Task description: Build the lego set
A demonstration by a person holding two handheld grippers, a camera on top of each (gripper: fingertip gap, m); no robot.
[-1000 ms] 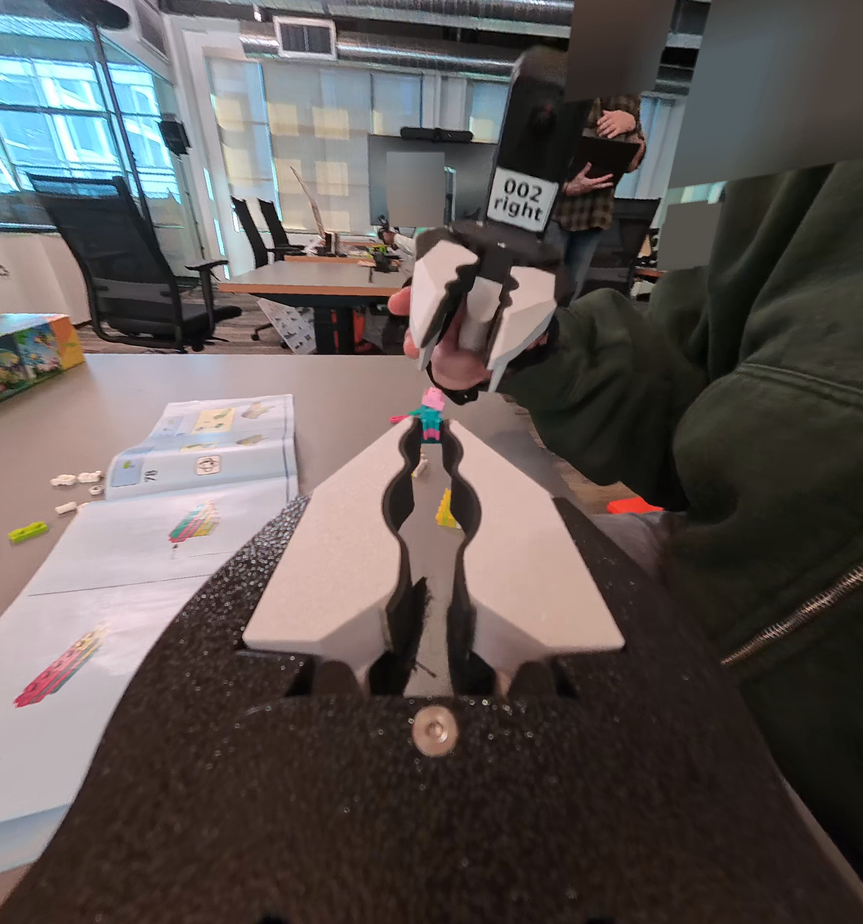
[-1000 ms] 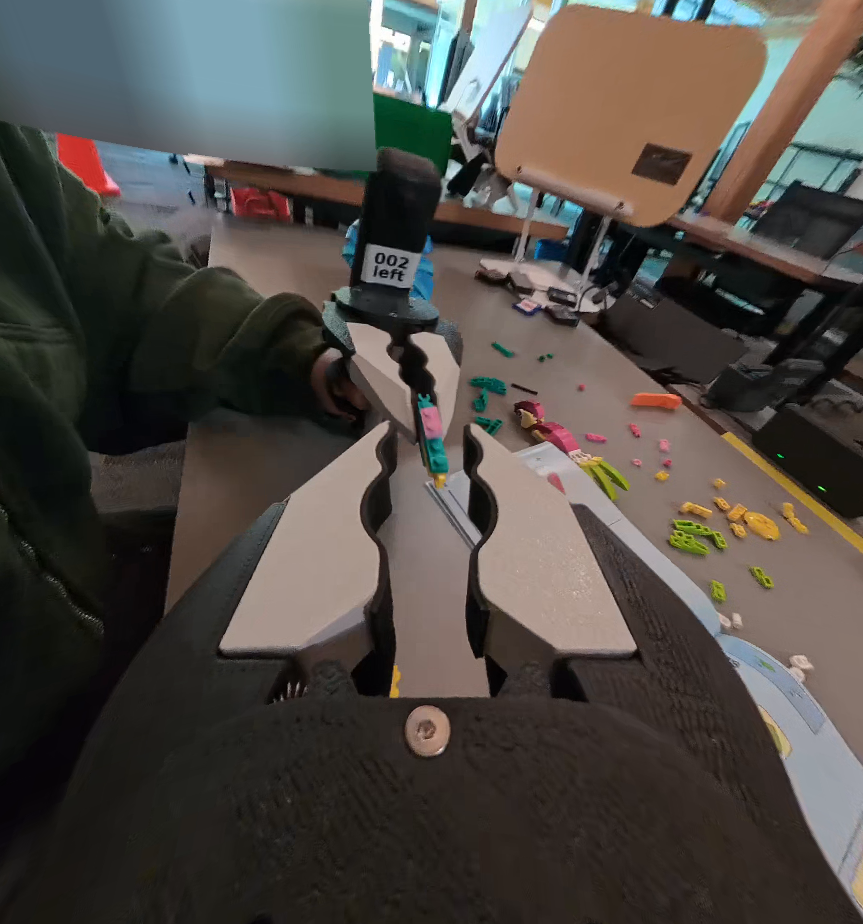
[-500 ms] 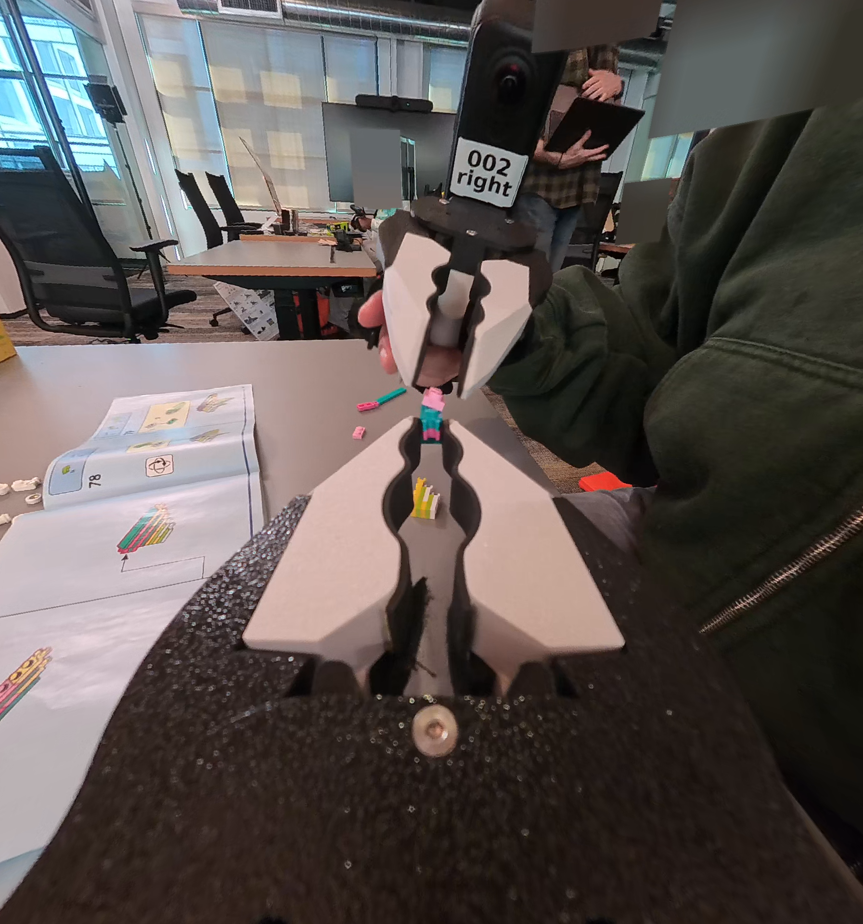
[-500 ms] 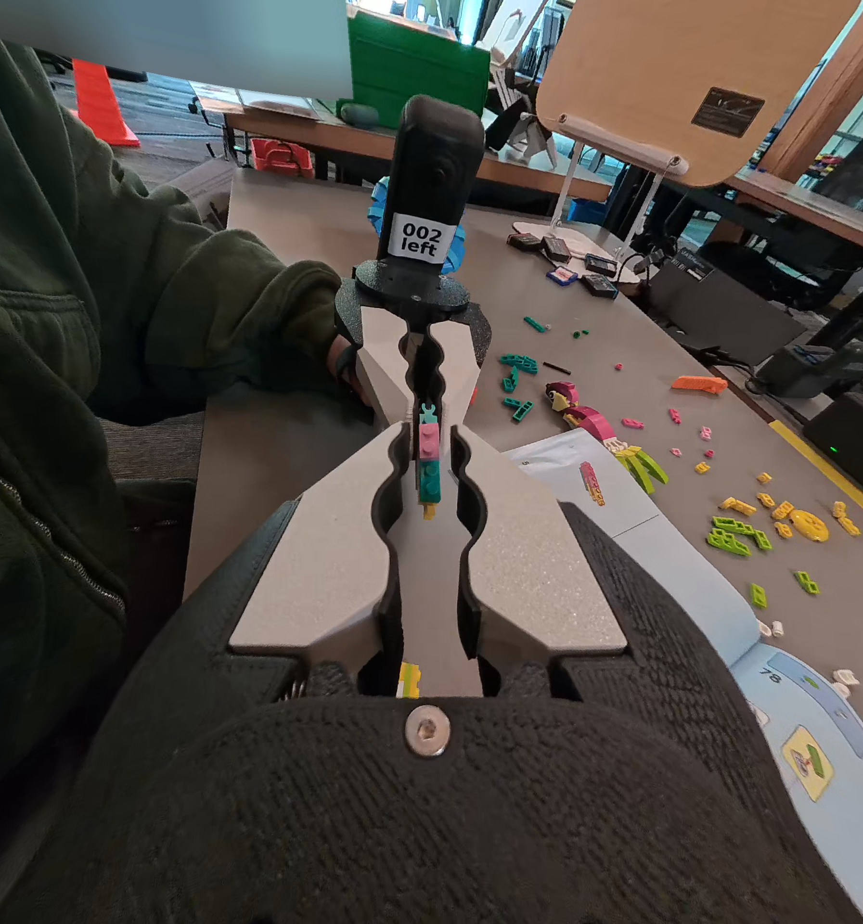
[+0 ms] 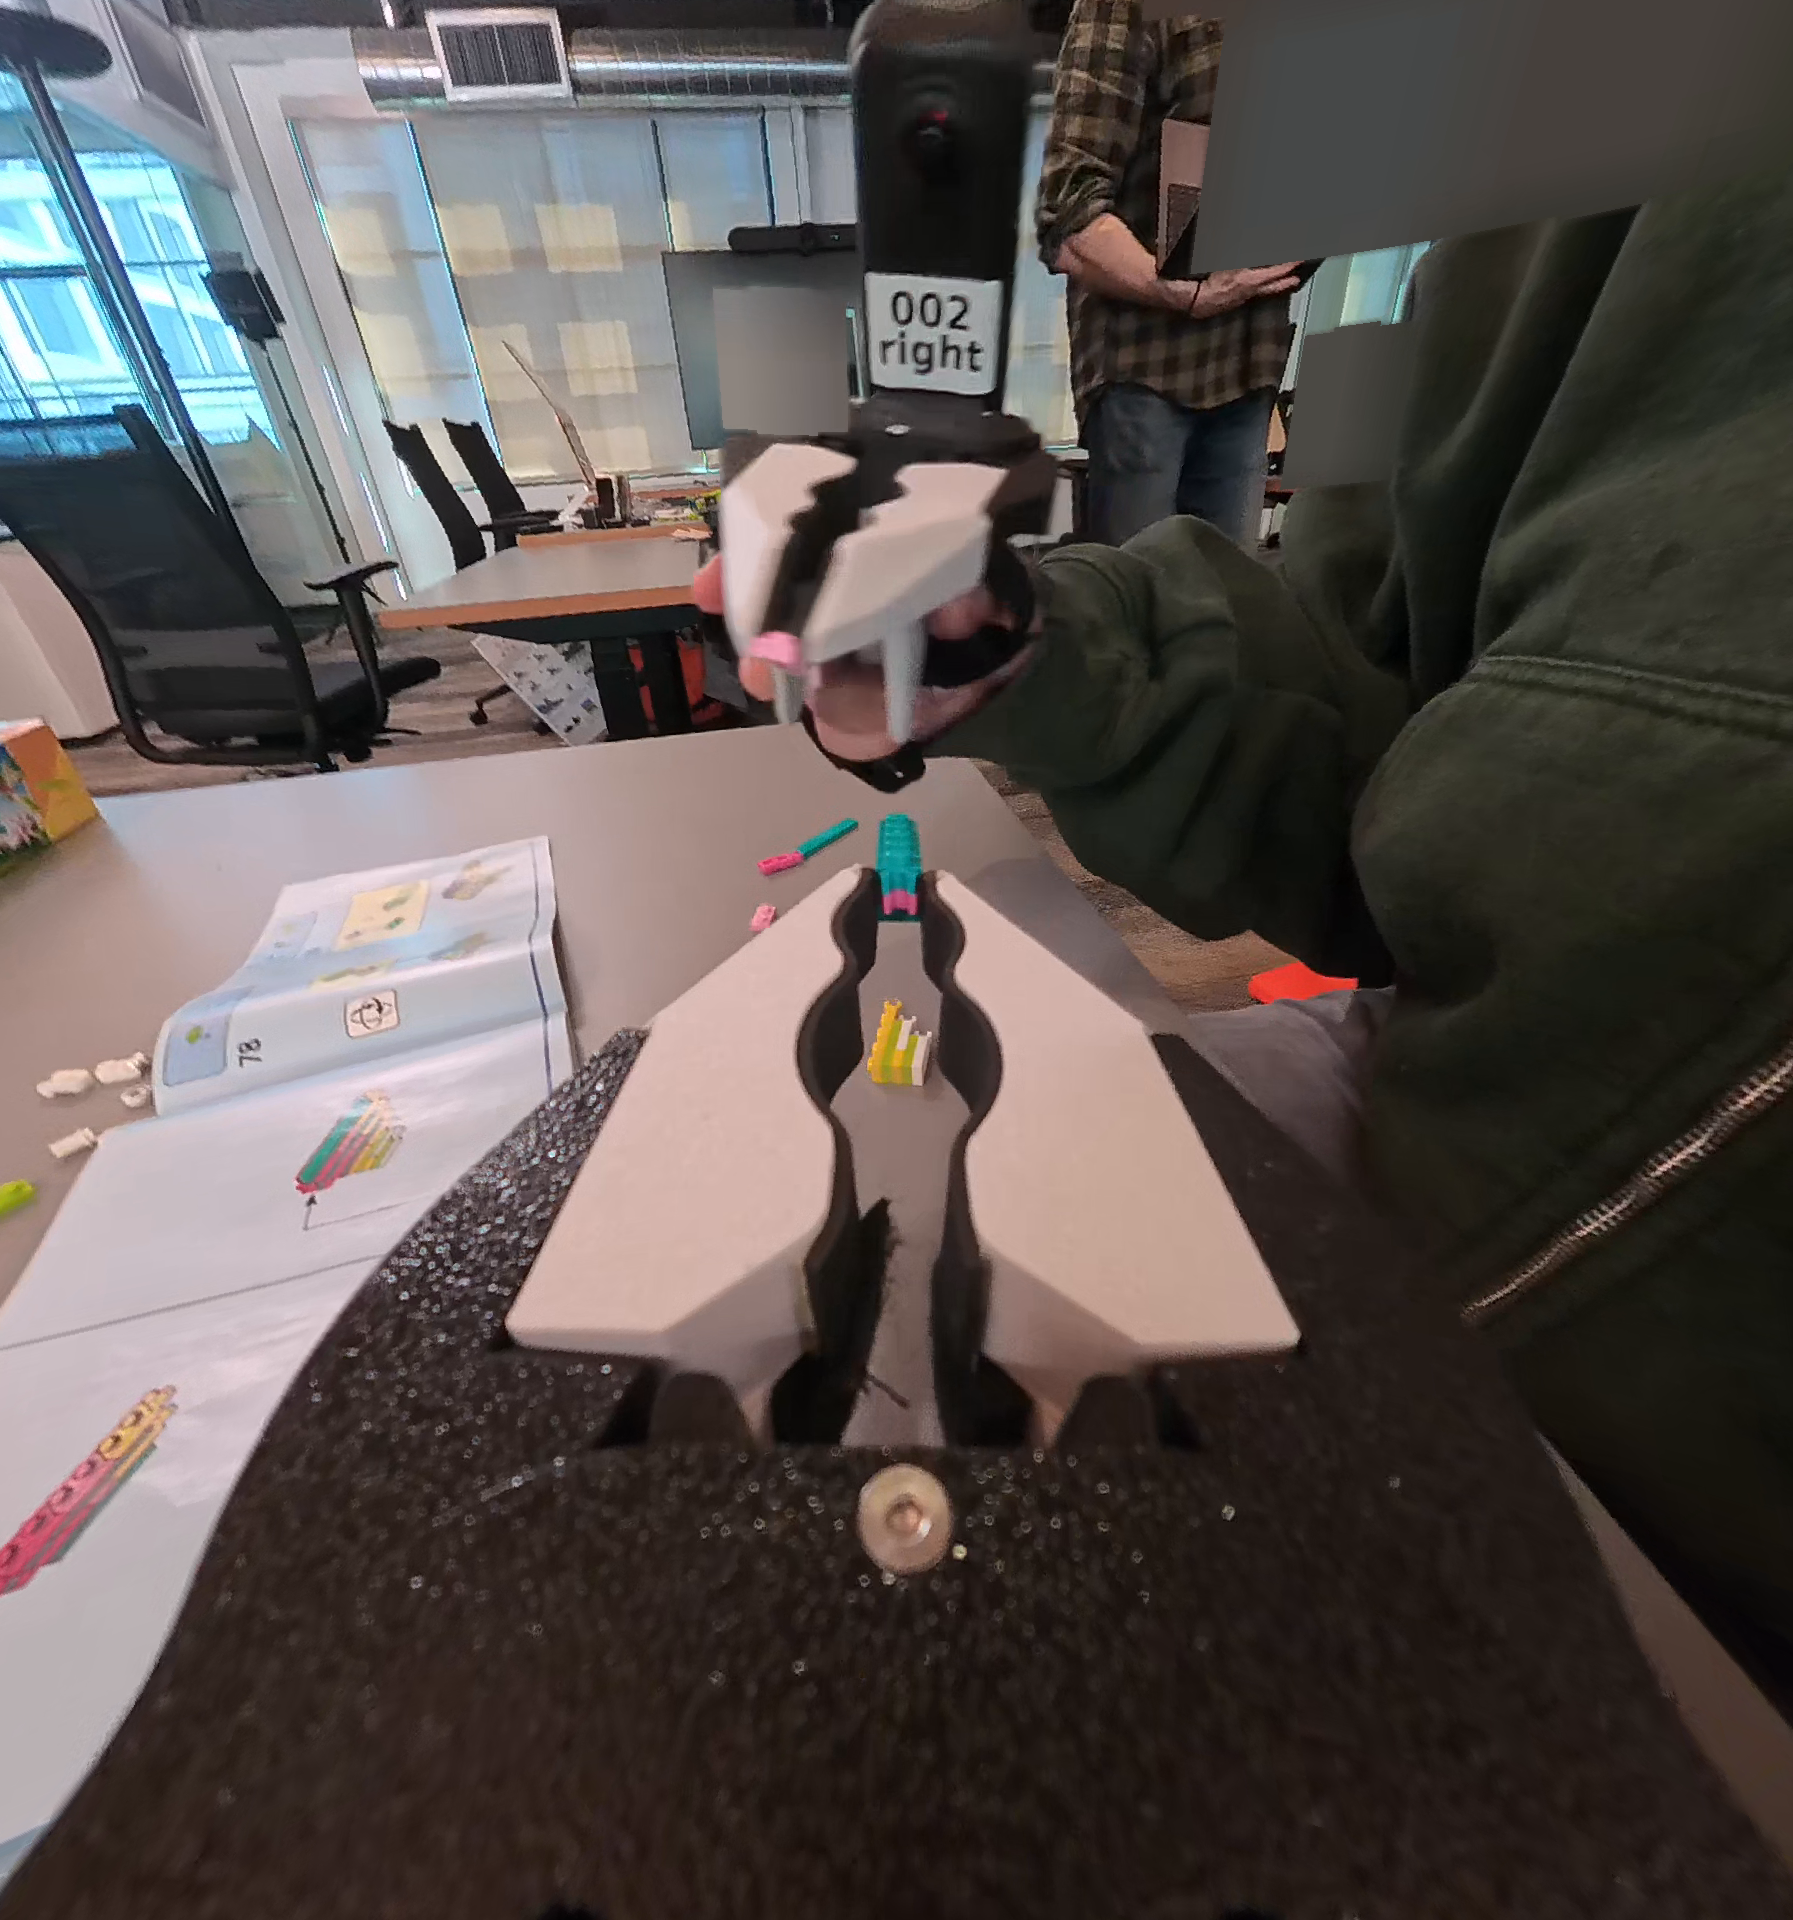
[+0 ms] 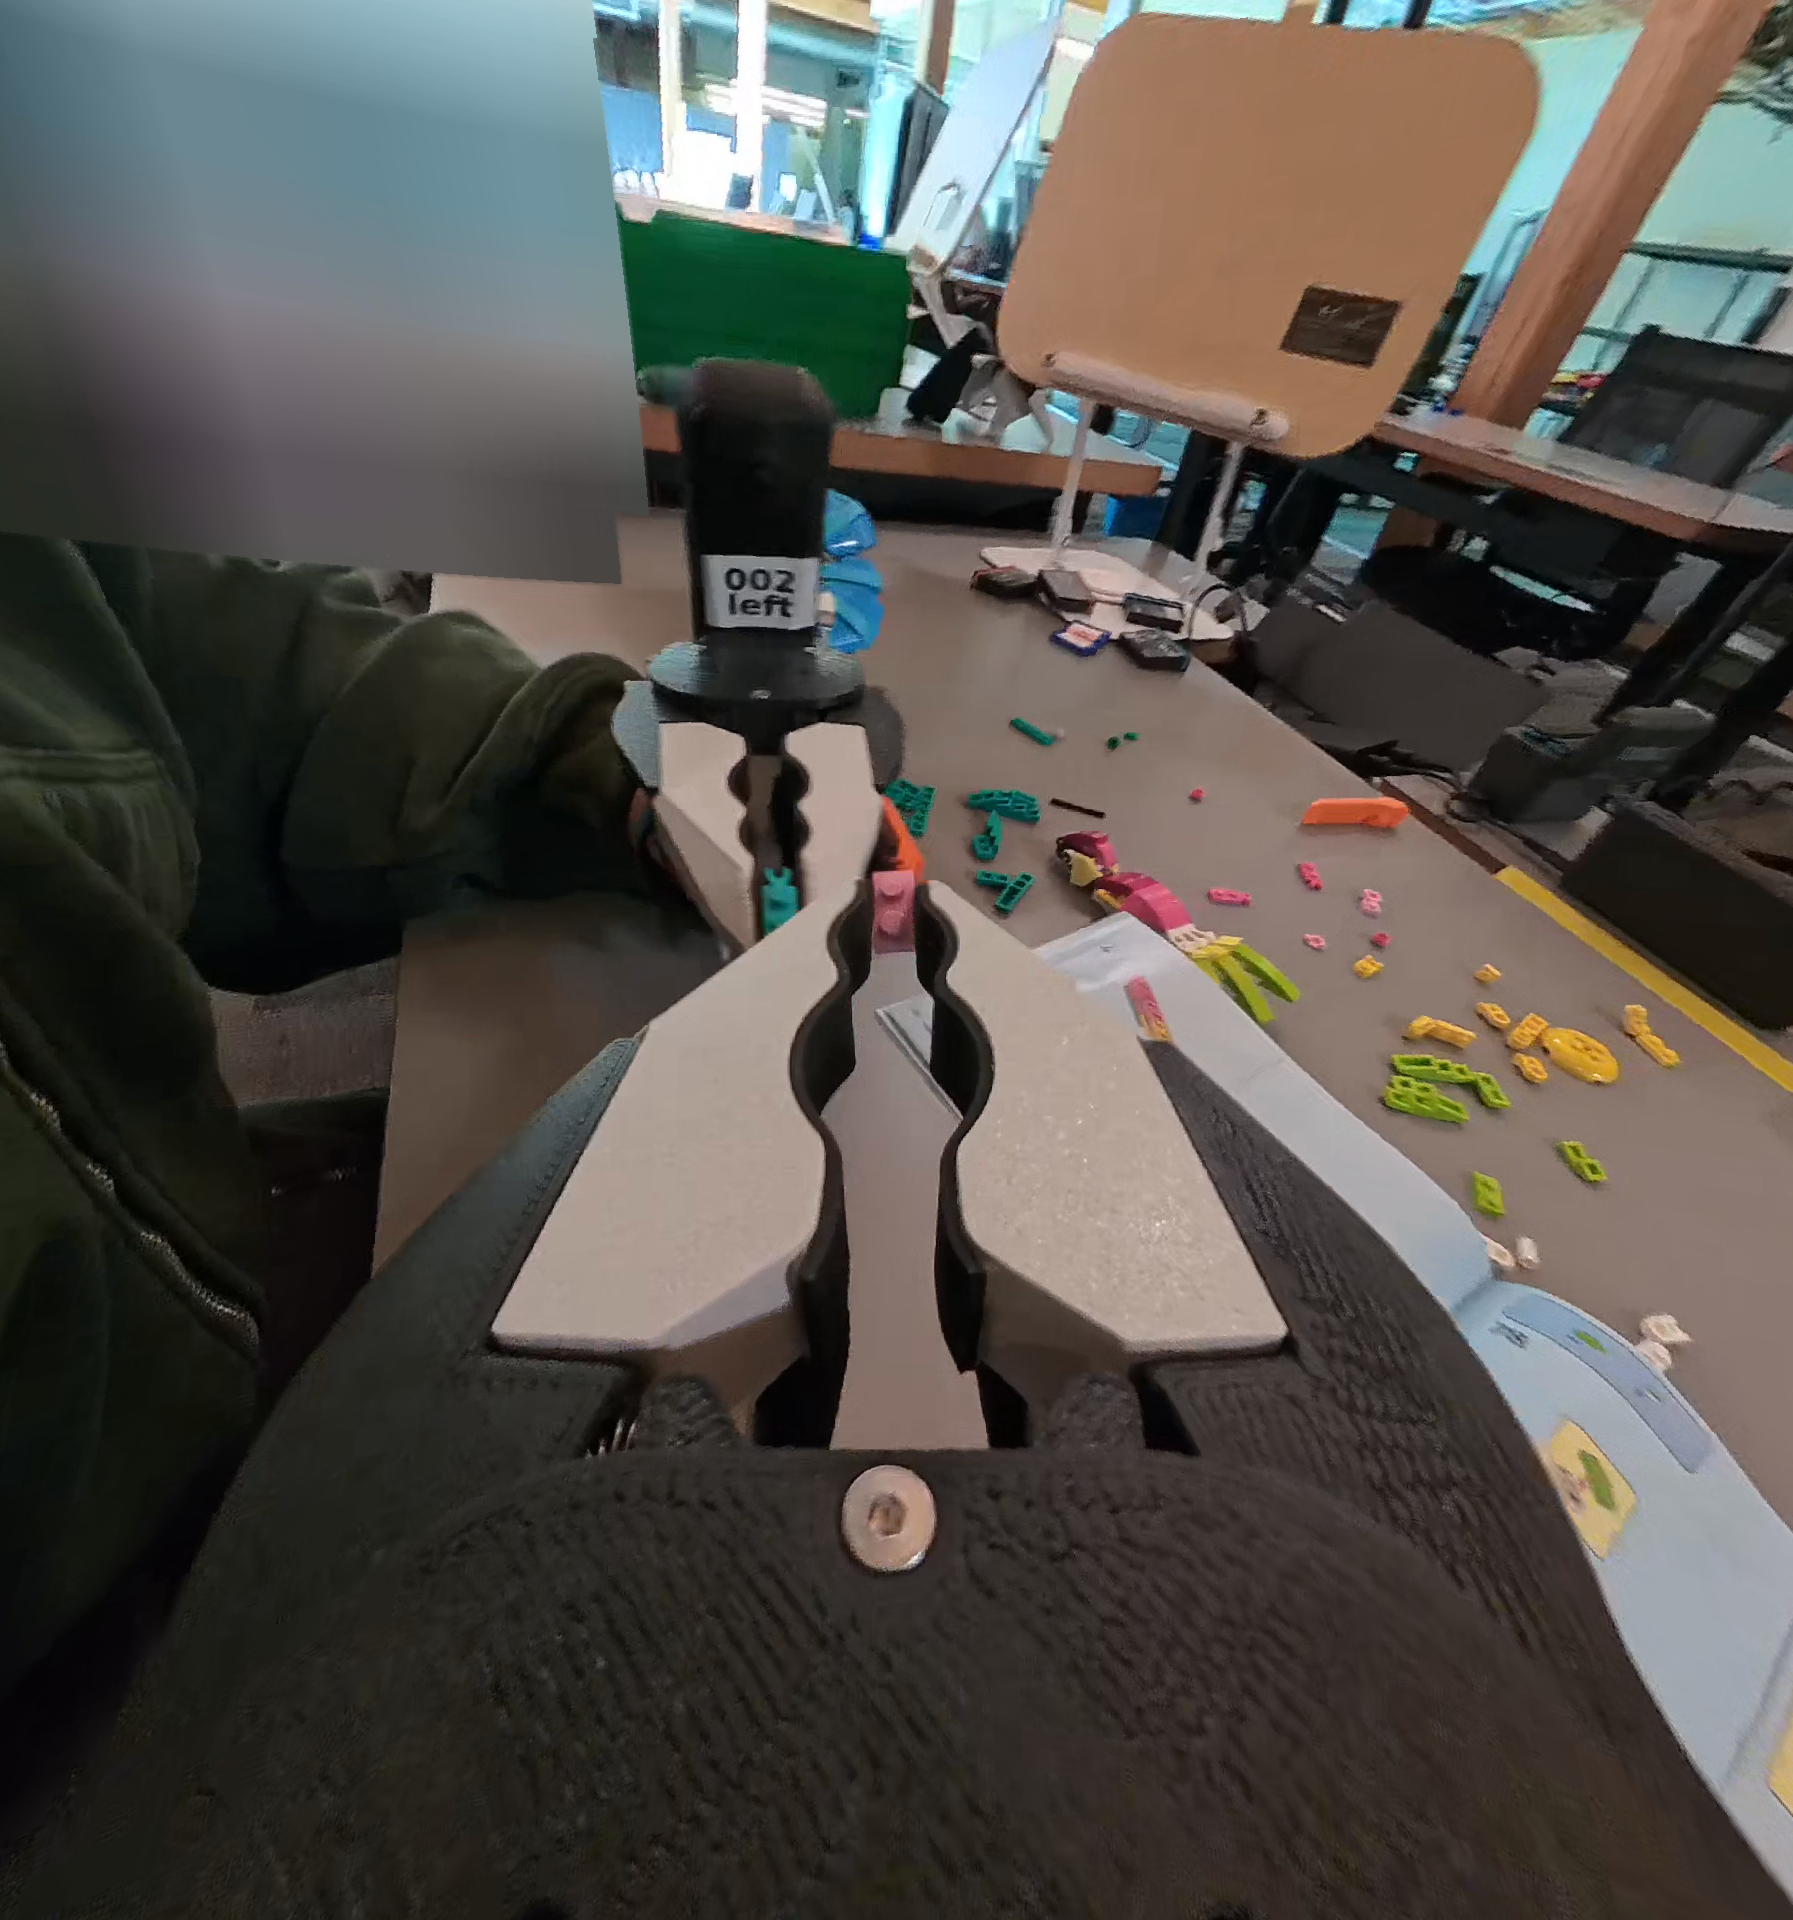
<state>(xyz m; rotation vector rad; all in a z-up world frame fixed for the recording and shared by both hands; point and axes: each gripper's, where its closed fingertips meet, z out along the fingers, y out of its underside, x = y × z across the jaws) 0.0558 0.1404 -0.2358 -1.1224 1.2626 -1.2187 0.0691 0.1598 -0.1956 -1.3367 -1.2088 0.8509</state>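
Note:
My left gripper (image 5: 897, 883) is shut on a teal lego piece (image 5: 897, 847) with a pink plate at its base, held above the grey table (image 5: 611, 810). My right gripper (image 6: 892, 904) is shut on a small pink brick (image 6: 892, 920). The two grippers face each other, a short way apart. In the left wrist view the right gripper (image 5: 840, 686) is blurred, up and behind the teal piece, with the pink brick (image 5: 776, 649) at its tips. In the right wrist view the left gripper (image 6: 778, 914) holds the teal piece (image 6: 776, 896).
A small yellow, lime and white assembly (image 5: 897, 1044) stands on the table under my left gripper. An open instruction booklet (image 5: 352, 1039) lies to the left. Loose teal (image 6: 996, 810), yellow (image 6: 1557, 1049) and lime (image 6: 1432, 1086) pieces and a pink bird figure (image 6: 1110, 878) lie farther out. A person stands behind. The left gripper's tips are roughly 5 cm from the right gripper's.
My right gripper closed on the pink brick atop the stack in my left gripper and pulled away with it. The left gripper keeps the teal piece.

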